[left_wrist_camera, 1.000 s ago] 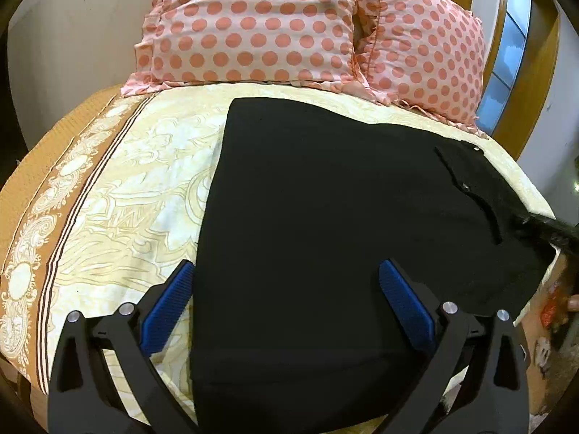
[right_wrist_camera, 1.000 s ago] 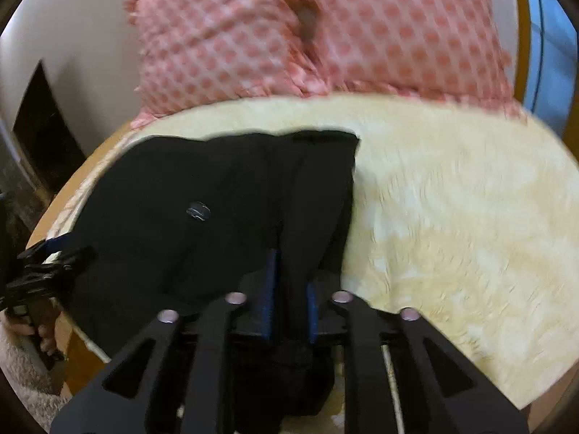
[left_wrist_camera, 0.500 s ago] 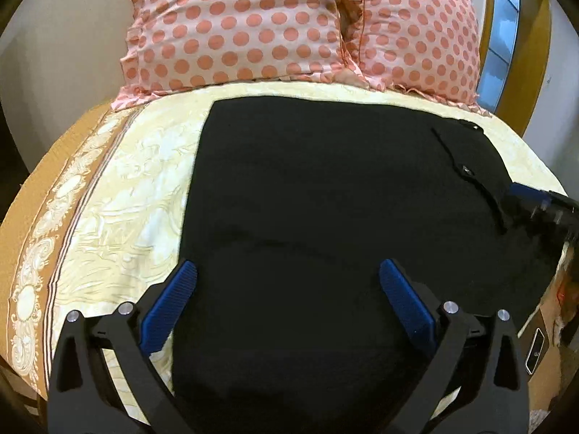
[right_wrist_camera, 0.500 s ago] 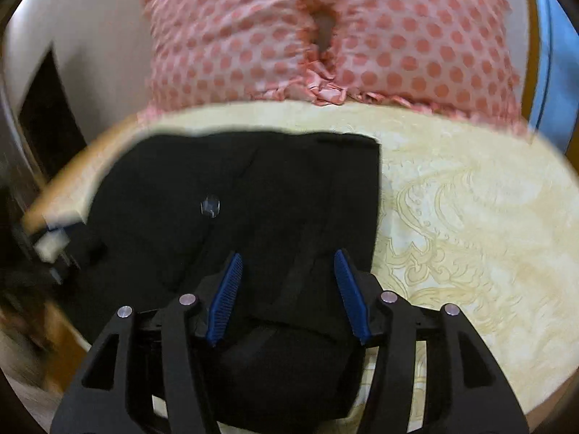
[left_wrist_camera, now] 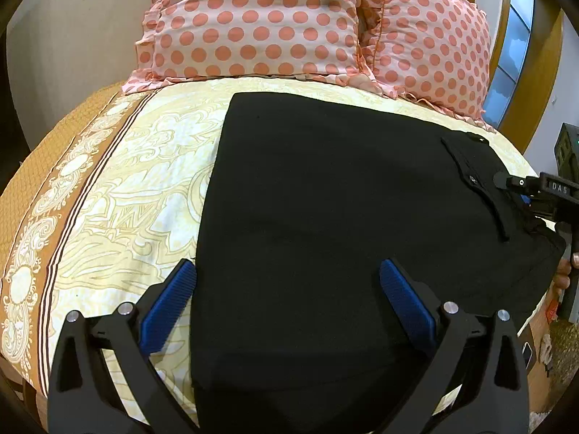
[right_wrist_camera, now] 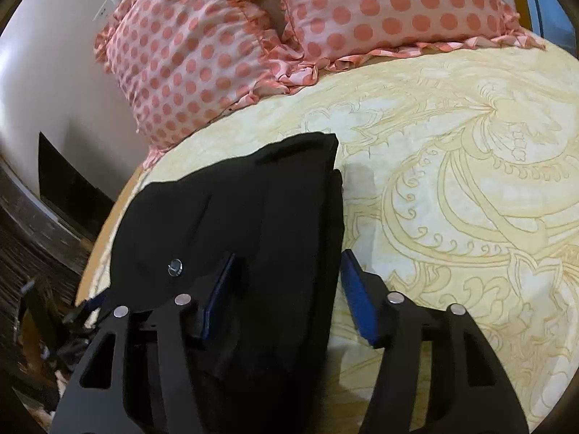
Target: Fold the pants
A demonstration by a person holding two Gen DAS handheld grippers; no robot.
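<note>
Now the black pants (left_wrist_camera: pixel 325 217) lie folded flat on the yellow patterned bed (left_wrist_camera: pixel 126 199), near the two polka-dot pillows (left_wrist_camera: pixel 253 21). Right hand-held gripper (right_wrist_camera: pixel 286 289), clamped on the fabric a second ago, has let go and spread wide over the pants' right edge. Left hand-held gripper (left_wrist_camera: pixel 289 289) stays wide apart above the near end, holding nothing.
</note>
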